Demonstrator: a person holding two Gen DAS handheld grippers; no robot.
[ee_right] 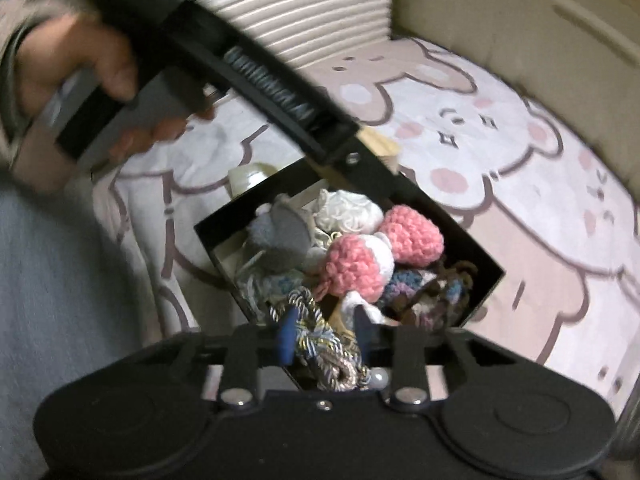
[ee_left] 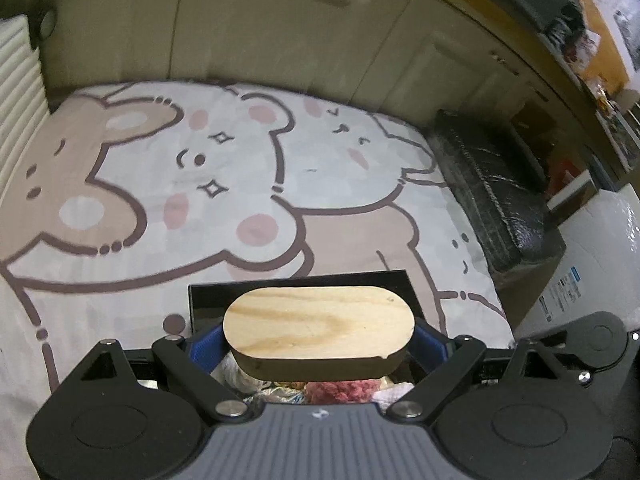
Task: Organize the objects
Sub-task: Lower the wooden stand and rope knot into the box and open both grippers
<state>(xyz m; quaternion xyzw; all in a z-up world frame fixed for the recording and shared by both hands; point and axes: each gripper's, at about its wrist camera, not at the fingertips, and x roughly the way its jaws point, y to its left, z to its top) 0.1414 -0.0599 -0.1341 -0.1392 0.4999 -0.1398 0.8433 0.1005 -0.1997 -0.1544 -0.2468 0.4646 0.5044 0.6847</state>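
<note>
My left gripper (ee_left: 319,340) is shut on an oval wooden block (ee_left: 319,322) with dark sides and holds it above a black box (ee_left: 208,296). In the right wrist view the block (ee_right: 380,145) shows beside the left gripper's arm, over the far edge of the box (ee_right: 478,246). The box is full of crocheted items: pink-and-white balls (ee_right: 356,266), a grey piece (ee_right: 282,240), a white piece (ee_right: 348,210). My right gripper (ee_right: 325,338) is shut on a braided multicolour cord (ee_right: 320,336) at the near side of the box.
The box sits on a bed sheet (ee_left: 200,168) printed with cartoon bears. A white ribbed pillow (ee_right: 304,12) lies at the head. A black wrapped bundle (ee_left: 492,184) lies along the bed's right edge. Beige wardrobe doors (ee_left: 280,20) stand behind.
</note>
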